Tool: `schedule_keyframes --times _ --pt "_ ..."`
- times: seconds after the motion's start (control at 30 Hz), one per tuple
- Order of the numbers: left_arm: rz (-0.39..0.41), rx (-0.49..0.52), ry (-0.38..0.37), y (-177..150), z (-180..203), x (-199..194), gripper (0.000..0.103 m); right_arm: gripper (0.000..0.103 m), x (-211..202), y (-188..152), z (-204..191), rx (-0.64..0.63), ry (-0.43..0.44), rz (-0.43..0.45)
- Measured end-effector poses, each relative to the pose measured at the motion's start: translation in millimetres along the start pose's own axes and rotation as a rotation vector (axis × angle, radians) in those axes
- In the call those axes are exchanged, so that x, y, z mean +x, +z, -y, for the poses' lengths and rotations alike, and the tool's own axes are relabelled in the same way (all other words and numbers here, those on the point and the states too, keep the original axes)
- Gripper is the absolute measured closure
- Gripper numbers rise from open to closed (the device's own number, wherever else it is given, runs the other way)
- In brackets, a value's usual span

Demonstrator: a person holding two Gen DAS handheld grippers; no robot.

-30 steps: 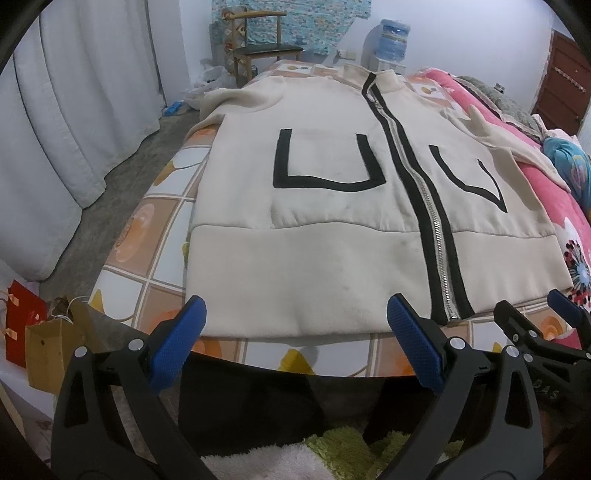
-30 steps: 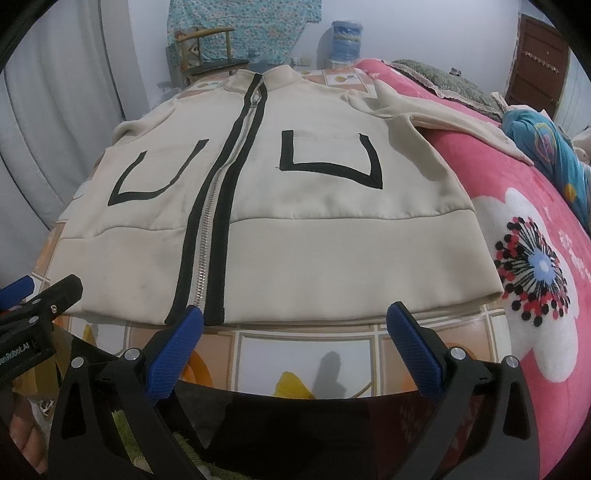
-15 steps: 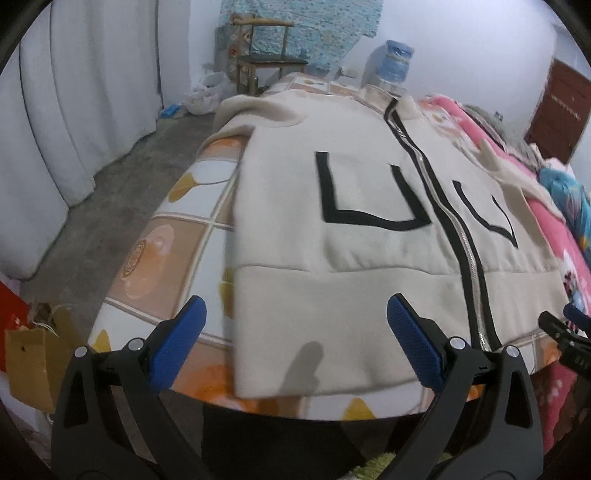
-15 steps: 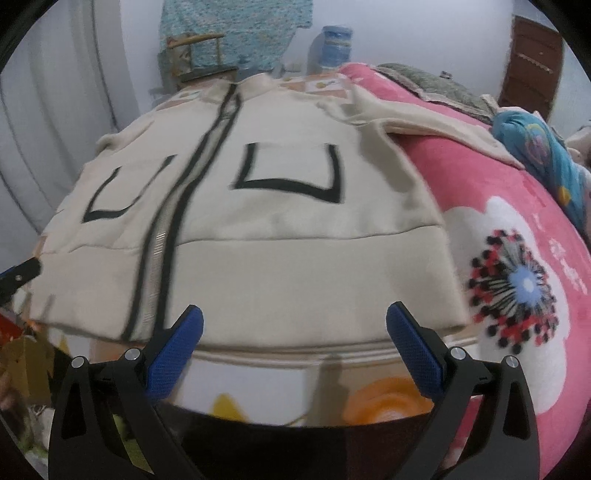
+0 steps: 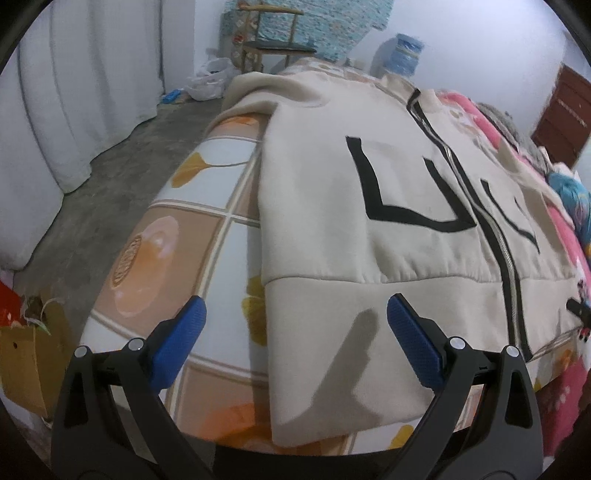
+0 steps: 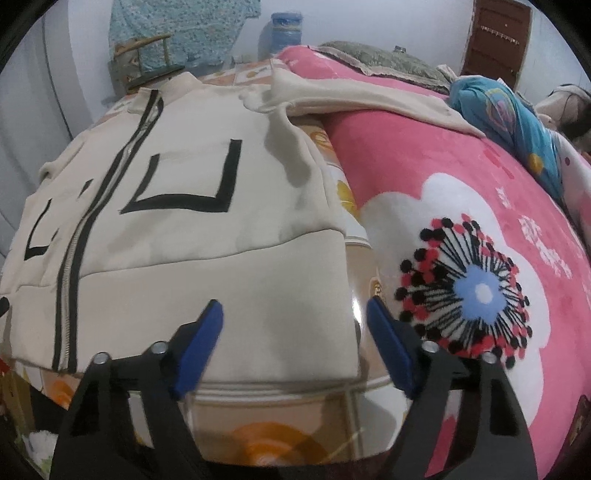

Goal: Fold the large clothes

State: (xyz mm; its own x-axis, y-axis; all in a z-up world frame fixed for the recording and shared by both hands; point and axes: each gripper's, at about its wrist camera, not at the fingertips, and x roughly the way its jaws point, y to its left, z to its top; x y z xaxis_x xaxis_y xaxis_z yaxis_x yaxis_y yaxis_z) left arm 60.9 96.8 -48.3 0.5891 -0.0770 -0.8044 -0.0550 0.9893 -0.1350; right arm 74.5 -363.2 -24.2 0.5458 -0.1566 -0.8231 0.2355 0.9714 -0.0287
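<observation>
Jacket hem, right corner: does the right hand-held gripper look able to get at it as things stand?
Probably yes. The right hand-held gripper, jaws just closing but still apart, straddles the jacket hem's corner, and nothing lies between them and the fabric.

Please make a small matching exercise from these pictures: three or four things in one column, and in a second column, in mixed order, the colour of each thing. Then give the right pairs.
Things:
1. jacket
2. blanket
3. water bottle
4. door

Colours:
A. dark brown
B. cream with black stripes
C. blue
D. pink with a large flower

Right pairs: 1-B, 2-D, 3-C, 4-A
</observation>
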Motion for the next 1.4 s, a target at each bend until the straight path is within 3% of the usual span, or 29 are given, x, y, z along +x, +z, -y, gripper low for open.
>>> schedule_keyframes --times 0.1,0.27,0.37,0.43,0.5,0.57,0.63,0.8,0.97,1.1,1.27,1.3,1.33,1.37,1.4 --pt "0.002 0.04 0.039 1.1 5.8 4.2 0.008 0.044 9.6 1.5 -0.2 -0.01 -0.008 -0.012" --pt "0.004 0.028 0.043 6.7 6.2 6.8 0.009 0.065 10.1 6.5 -4.8 -0.047 -0.034 0.0" --pt "0.016 0.054 0.031 8.8 7.9 4.5 0.028 0.077 9.0 7.4 -3.2 -0.035 -0.03 0.002" --pt "0.02 0.073 0.003 10.9 11.3 2.9 0.045 0.086 8.0 7.4 0.0 -0.019 -0.018 0.006" --pt "0.02 0.099 -0.003 11.9 15.0 1.5 0.053 0.092 4.4 8.7 1.5 -0.006 0.0 0.017" --pt "0.026 0.138 0.01 13.2 19.2 -0.1 0.062 0.094 -2.3 9.3 0.1 -0.007 0.014 0.036" --pt "0.039 0.178 0.018 14.2 20.8 -5.5 0.079 0.095 -11.9 9.8 -4.0 -0.016 0.022 0.062" --pt "0.059 0.237 0.002 15.3 15.6 -19.2 0.09 0.096 -31.1 5.1 -9.1 -0.019 0.065 0.099" --pt "0.035 0.262 -0.007 15.3 7.4 -35.9 0.09 0.096 -48.2 -12.9 1.7 0.029 0.136 0.093" --pt "-0.012 0.255 -0.009 5.9 -5.9 -50.9 0.09 0.097 -60.1 -45.2 12.6 0.064 0.198 0.028" --pt "-0.054 0.167 0.014 -5.8 -26.1 -57.6 0.08 0.093 -65.3 -72.2 23.1 0.078 0.203 -0.05" --pt "-0.045 0.146 0.009 -4.7 -29.5 -61.7 0.066 0.09 -72.1 -70.0 25.0 0.074 0.202 -0.031" --pt "-0.025 0.121 0.002 -1.5 -31.3 -68.7 0.045 0.084 -81.7 -65.7 26.6 0.073 0.208 0.001" --pt "0.005 0.105 -0.007 3.2 -31.4 -75.5 0.037 0.079 -91.7 -61.9 27.5 0.07 0.218 0.04" --pt "0.039 0.095 -0.017 6.7 -29.5 -82.0 0.03 0.064 -102.6 -54.7 27.8 0.068 0.237 0.089"
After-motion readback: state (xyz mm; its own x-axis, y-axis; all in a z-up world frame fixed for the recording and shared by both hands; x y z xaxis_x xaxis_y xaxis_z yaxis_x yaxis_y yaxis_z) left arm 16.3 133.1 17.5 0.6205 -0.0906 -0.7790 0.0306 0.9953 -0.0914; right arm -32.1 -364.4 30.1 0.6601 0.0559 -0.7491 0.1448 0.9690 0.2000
